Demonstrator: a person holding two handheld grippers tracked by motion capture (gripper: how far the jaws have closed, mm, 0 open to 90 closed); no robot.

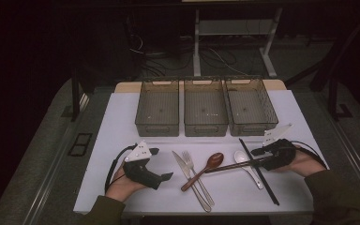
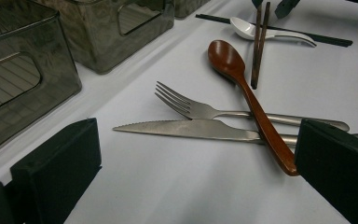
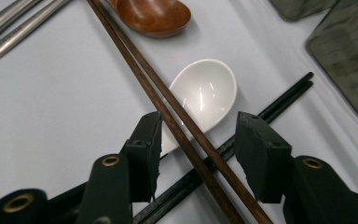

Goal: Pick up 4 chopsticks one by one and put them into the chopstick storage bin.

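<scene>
A pair of brown chopsticks (image 1: 236, 164) (image 3: 135, 53) lies across the white spoon (image 1: 242, 157) (image 3: 209, 91) and the black chopsticks (image 1: 258, 171) (image 3: 284, 98). My right gripper (image 1: 261, 158) (image 3: 198, 140) is open around the brown pair's near end. The pair runs close by one pad, and neither pad presses on it. A wooden spoon (image 1: 214, 160) (image 2: 228, 60) lies with its handle over the knife (image 1: 190, 180) (image 2: 186, 128) and fork (image 1: 198, 178) (image 2: 191, 108). Left of the cutlery my left gripper (image 1: 161, 164) (image 2: 196, 177) rests wide open, with nothing between its jaws.
Three see-through grey bins (image 1: 157, 112) (image 1: 205, 112) (image 1: 252, 110) stand in a row at the back of the white mat (image 1: 117, 140). The nearest of them rises at the left of the left gripper view (image 2: 9, 84). Bare mat lies between bins and cutlery.
</scene>
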